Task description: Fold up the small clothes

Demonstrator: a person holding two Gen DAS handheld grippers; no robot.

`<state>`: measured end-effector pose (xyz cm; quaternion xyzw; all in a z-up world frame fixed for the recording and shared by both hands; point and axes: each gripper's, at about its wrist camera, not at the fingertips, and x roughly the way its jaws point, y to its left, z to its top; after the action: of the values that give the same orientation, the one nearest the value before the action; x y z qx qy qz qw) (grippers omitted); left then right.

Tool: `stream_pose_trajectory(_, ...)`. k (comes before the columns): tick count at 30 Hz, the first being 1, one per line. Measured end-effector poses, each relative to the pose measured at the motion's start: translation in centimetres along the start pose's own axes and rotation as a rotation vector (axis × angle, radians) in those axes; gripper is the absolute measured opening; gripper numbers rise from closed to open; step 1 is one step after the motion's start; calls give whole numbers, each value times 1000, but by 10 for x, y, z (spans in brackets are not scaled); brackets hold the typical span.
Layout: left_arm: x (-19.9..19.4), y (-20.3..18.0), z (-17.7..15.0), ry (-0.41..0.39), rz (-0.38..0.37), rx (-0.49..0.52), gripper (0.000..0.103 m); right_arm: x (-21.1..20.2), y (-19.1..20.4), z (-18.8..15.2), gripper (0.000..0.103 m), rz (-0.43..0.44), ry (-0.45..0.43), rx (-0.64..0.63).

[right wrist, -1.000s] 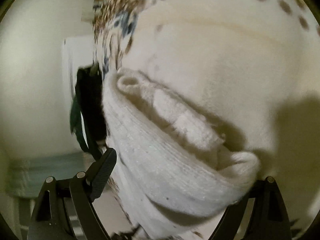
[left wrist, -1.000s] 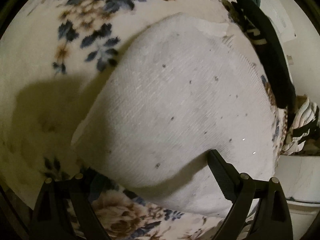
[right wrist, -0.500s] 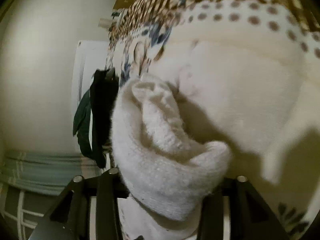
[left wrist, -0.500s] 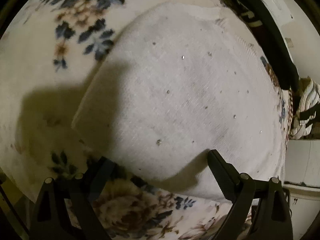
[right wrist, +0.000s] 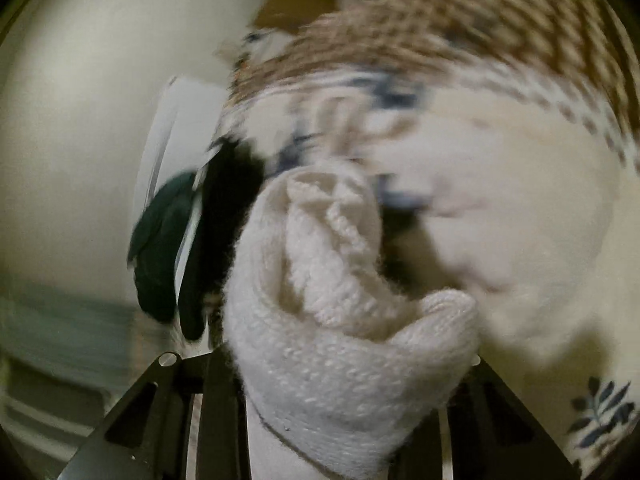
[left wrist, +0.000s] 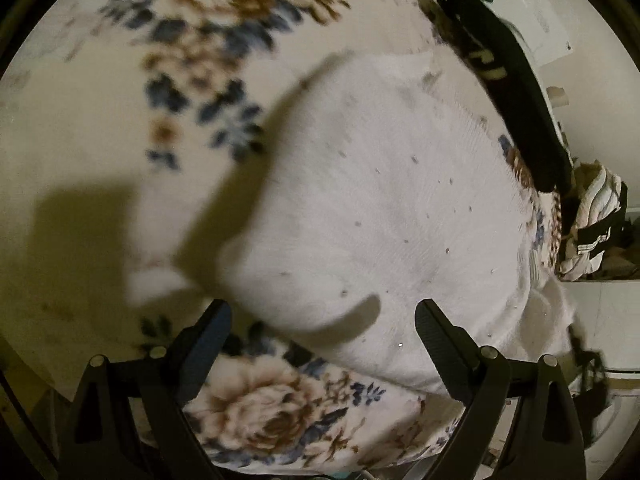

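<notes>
A white knitted sock lies on a floral blanket in the left wrist view. My left gripper is open, its fingertips at the sock's near edge, holding nothing. In the right wrist view my right gripper is shut on the sock's bunched cuff end and holds it lifted above the blanket. The right fingertips are hidden by the fabric.
Dark black and green garments lie along the blanket's far right edge; they also show in the right wrist view. A striped cloth pile sits beyond the edge. A white wall and cabinet stand to the left.
My right gripper closed on the sock's cuff and lifted it, bunching the fabric. My left gripper pulled back and the sock's left part rose off the blanket.
</notes>
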<state>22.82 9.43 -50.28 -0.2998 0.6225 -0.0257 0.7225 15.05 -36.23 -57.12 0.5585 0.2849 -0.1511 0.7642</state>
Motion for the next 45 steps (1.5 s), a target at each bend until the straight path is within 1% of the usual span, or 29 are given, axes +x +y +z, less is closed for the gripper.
stream_pose_trajectory(2,-11,12,0,-20,-3,-16,94,1,45,-11,32,-25,15,-127)
stream_pose_trajectory(3,-16,19,1,-31,-1,-26,94,6,76,-24,32,-52,28,-233)
stream_pose_trajectory(6,-33,43,0,-65,10,-63,94,26,132,-68,32,-89,63,-450)
stream_pose_trajectory(8,-42,60,-1,-86,24,-89,94,41,161,-116,31,-99,110,-588)
stream_pose_trajectory(10,-49,78,-4,-100,37,-120,94,67,191,-179,30,-114,159,-782)
stream_pose_trajectory(11,-53,91,-6,-107,48,-142,94,75,197,-198,30,-116,176,-828)
stream_pose_trajectory(13,-59,110,-9,-113,59,-176,94,96,210,-263,30,-141,225,-1010)
stream_pose_trajectory(14,-62,119,-11,-117,63,-194,94,103,211,-286,30,-151,243,-1074)
stream_pose_trajectory(15,-65,128,-14,-121,70,-211,94,104,210,-321,30,-169,264,-1161)
stream_pose_trajectory(16,-65,129,-16,-124,76,-223,94,109,207,-345,30,-197,282,-1235)
stream_pose_trajectory(18,-69,137,-20,-138,82,-241,94,114,198,-375,38,-250,322,-1321)
stream_pose_trajectory(20,-75,137,-23,-150,80,-245,94,113,194,-385,56,-262,369,-1343)
stream_pose_trajectory(21,-78,135,-24,-155,64,-248,94,107,197,-384,64,-240,428,-1328)
stream_pose_trajectory(22,-82,130,-25,-162,48,-249,94,104,198,-375,77,-204,487,-1294)
stream_pose_trajectory(23,-86,122,-26,-166,32,-246,94,101,200,-364,83,-169,542,-1247)
stream_pose_trajectory(24,-89,116,-26,-170,7,-243,94,90,202,-345,84,-105,627,-1138)
stream_pose_trajectory(25,-92,104,-26,-175,-27,-237,94,82,202,-329,87,-89,657,-1072)
stream_pose_trajectory(26,-94,96,-26,-177,-48,-233,94,75,203,-313,87,-93,662,-1028)
stream_pose_trajectory(27,-94,84,-25,-179,-89,-231,94,63,200,-289,87,-99,665,-984)
stream_pose_trajectory(29,-91,63,-22,-180,-149,-231,94,53,198,-259,87,-157,641,-964)
stream_pose_trajectory(31,-75,37,-12,-171,-190,-225,94,42,187,-220,87,-215,608,-938)
stream_pose_trajectory(34,-41,10,5,-145,-210,-256,94,46,166,-176,87,-311,577,-914)
stream_pose_trajectory(36,-22,6,9,-135,-222,-292,93,53,149,-147,87,-353,574,-867)
stream_pose_trajectory(37,-14,2,11,-143,-207,-303,86,56,142,-138,87,-368,576,-848)
stream_pose_trajectory(38,-9,3,11,-165,-208,-321,68,61,135,-129,87,-381,588,-827)
stream_pose_trajectory(39,-8,5,9,-187,-199,-346,24,67,127,-120,87,-390,604,-799)
stream_pose_trajectory(41,-18,15,3,-230,-170,-364,24,79,114,-105,87,-394,629,-751)
stream_pose_trajectory(43,-24,34,-6,-276,-112,-408,24,88,106,-91,87,-385,658,-727)
stream_pose_trajectory(45,-13,48,-13,-250,-138,-466,28,100,104,-82,87,-364,690,-736)
